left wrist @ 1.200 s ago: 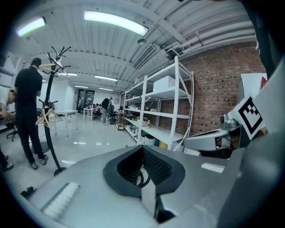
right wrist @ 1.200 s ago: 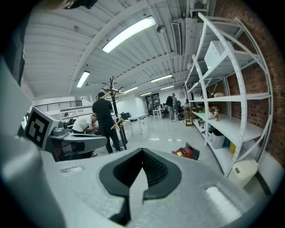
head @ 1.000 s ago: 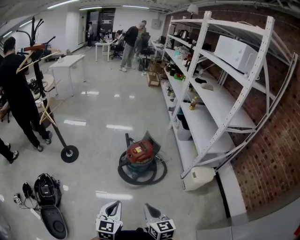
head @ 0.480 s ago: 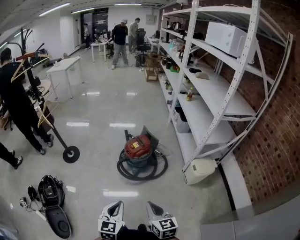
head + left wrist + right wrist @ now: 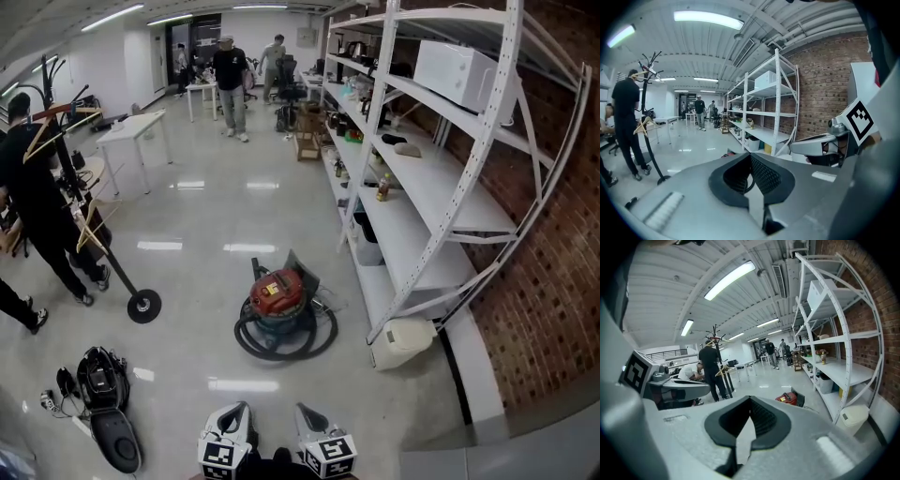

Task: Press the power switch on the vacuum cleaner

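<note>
The vacuum cleaner (image 5: 277, 298) stands on the glossy floor mid-room, a red-topped drum with a black hose coiled round its base. The right gripper view has it small and far ahead as the vacuum cleaner (image 5: 789, 398); in the left gripper view only a red sliver of the vacuum cleaner (image 5: 727, 153) peeks over the jaws. My left gripper (image 5: 231, 413) and right gripper (image 5: 304, 416) sit side by side at the bottom edge of the head view, well short of the vacuum. The left gripper (image 5: 750, 155) and right gripper (image 5: 750, 399) each have their pad tips together with nothing between them.
White shelving (image 5: 427, 202) runs along the brick wall at right, with a white bin (image 5: 403, 343) on the floor beside it. A coat stand (image 5: 142, 306) and a person in black (image 5: 37, 211) are at left. A black bag (image 5: 97, 379) lies at lower left. People stand far back.
The head view has shifted slightly, so the vacuum sits a little nearer the centre. A person at the far end has walked left. Both grippers stay at the bottom edge.
</note>
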Available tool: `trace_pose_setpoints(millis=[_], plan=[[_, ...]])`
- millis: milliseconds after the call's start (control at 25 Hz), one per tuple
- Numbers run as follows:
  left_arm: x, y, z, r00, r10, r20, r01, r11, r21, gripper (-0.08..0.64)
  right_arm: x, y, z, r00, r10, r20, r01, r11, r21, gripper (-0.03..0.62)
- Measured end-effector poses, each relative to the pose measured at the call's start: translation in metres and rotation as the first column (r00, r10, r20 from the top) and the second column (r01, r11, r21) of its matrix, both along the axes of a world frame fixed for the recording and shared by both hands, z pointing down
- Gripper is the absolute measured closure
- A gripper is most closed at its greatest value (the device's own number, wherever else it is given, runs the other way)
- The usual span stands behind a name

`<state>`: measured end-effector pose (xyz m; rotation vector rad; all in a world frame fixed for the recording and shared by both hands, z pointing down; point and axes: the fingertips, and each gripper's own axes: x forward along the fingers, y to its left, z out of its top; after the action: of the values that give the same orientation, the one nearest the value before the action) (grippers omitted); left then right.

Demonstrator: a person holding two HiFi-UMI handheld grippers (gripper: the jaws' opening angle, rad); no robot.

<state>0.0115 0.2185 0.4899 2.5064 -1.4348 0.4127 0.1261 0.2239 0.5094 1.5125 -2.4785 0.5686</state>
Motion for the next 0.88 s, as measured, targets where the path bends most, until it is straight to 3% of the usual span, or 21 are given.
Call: trace_pose_setpoints(millis=[160,440,880], plan=[[-0.001,-0.016,0.014,1.0,-0.005,-0.004,0.005,1.0,-0.003,0.543,0.002,-0.012,0.001,1.0,0.001,-0.013,-0.001,1.0,-0.001,0.6],[0.018,-0.052,0.01,0.997,0.072,-0.022,-0.072,0.997,-0.013,0.543,0.01,-0.041,0.007,0.998,0.037,-0.043,-0.037,0.999,-0.021,0.6],[0.014,-0.155,0.018,0.991,0.109,-0.077,-0.111,0.993,-0.029,0.543,0.008,-0.129,-0.003,0.991,0.092,-0.098,-0.096,0.994,-0.041,0.6]])
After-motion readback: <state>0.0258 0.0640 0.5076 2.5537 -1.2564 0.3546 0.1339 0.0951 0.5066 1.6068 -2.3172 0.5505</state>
